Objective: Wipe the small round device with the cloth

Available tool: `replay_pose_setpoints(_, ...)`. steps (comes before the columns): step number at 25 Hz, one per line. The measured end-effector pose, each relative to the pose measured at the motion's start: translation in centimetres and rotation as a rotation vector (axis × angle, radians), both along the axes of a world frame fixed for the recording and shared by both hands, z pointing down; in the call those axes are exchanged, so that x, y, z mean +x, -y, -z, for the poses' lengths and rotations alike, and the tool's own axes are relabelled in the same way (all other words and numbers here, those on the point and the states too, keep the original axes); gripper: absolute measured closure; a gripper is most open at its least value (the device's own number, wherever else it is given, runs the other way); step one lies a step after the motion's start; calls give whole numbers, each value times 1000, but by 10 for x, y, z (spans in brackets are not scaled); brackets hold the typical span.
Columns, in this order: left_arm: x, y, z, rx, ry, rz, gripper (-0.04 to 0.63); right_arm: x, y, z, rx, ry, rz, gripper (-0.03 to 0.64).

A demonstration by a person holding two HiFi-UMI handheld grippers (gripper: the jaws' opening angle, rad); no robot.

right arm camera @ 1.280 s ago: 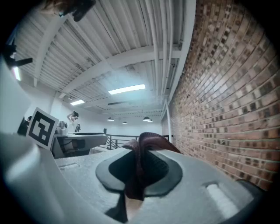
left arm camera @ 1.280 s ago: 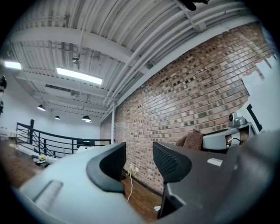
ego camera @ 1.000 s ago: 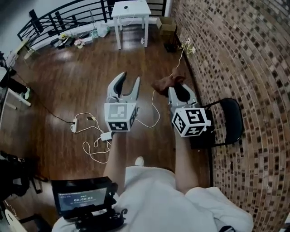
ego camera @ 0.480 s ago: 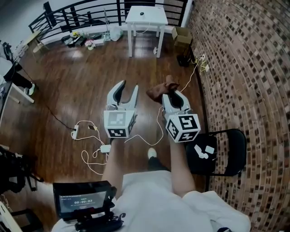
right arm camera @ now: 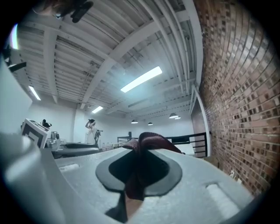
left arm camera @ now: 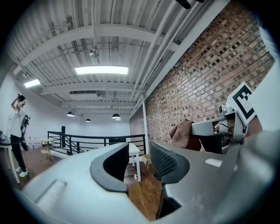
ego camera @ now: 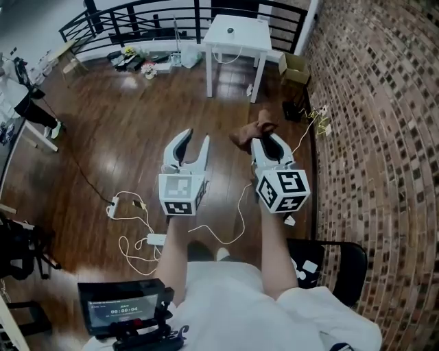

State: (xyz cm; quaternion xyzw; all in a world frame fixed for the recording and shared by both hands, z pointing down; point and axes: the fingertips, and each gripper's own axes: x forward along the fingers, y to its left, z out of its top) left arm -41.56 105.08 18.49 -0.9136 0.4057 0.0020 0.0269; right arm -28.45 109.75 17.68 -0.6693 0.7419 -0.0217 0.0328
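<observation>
Gripping cloth (ego camera: 248, 131) in right gripper (ego camera: 265, 142) jaws for wiping device (ego camera: 230, 30) on table (ego camera: 250, 38); holding left gripper (ego camera: 195, 140) jaws open, just narrowed, empty, likely for steadying.

Floor: dark wooden boards (ego camera: 116, 137), glossy.
Wall: brick (ego camera: 384, 137), along the right side.
Table: white (ego camera: 236, 31), standing near the wall at the far end.
Railing: black bars (ego camera: 137, 17) behind the table.
Box: cardboard (ego camera: 293, 68), between table and wall.
Chair: black (ego camera: 329, 257), against the wall.
Cables: white (ego camera: 130, 219), looped on the floor.
Person: standing far off (left arm camera: 17, 127), arms raised.
</observation>
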Motion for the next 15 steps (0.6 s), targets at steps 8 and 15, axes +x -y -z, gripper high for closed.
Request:
replay_pose_setpoints(8,4,97,-22,-31,-6,36,423,-25,94,-18,-19,-21,104,580)
replay_pose_setpoints(15,33,221,-20,-26,-49,-21,430,4,210,-23,-29,-37,33,580)
